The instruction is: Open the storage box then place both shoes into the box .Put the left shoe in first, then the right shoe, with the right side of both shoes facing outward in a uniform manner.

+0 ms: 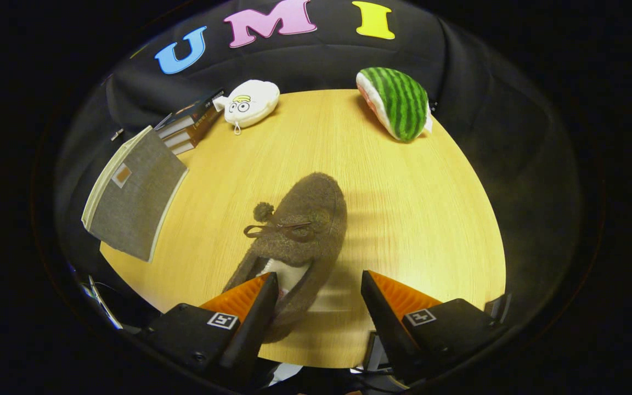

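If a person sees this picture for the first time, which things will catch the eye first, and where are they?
The fuzzy brown slipper with a pompom and bow lies on the wooden table, its heel end between the open gripper fingers, nearer the left one. Beyond it, at the table's far edge, sit a watermelon-slice plush and a white plush with cartoon eyes. The grey storage box stands at the left, with books behind it.
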